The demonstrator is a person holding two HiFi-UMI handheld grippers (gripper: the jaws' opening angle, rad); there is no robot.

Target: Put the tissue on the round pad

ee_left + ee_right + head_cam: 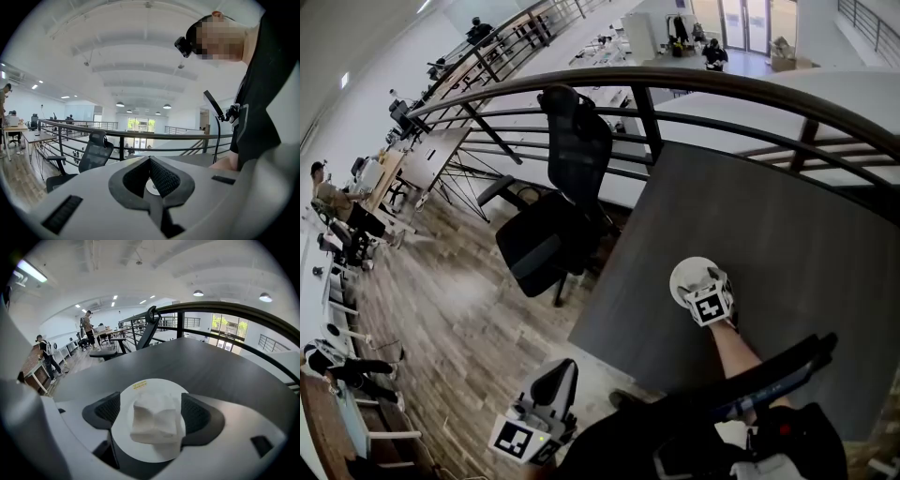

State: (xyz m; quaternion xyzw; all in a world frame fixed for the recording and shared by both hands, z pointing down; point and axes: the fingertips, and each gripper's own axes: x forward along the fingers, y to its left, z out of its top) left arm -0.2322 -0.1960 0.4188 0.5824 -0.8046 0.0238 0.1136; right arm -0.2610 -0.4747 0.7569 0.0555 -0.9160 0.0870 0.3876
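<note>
On the middle of the round pad [123,428] lay the tissue [157,420], a crumpled white wad sitting wholly within the disc's rim in the right gripper view. To my eye the placing was as good as done. The right hand-held gripper [154,412] straddled the tissue with its jaws spread wide and gripping nothing. The left-hand jaw stood clear of it, while the right-hand one was just beside its edge, and I could not tell whether they touched.

That closeness was my worry. If I drew back at a slant, the near jaw might snag a fold and drag the tissue off the disc. The wad looked light enough to go with the slightest brush. The pad itself looked thin and loose, so a nudge from a jaw tip might slide it across the dark worktop [806,244].

In the head view the pad sat toward the lower left part of the worktop, which was otherwise bare, so nothing blocked a straight pull-back along my forearm [733,349]. The left hand-held gripper [150,161] hung off the worktop at the lower left of that view. Its jaws were closed together on nothing. An office chair [553,216] stood beside the worktop's left edge, with a curved railing [722,89] beyond.
</note>
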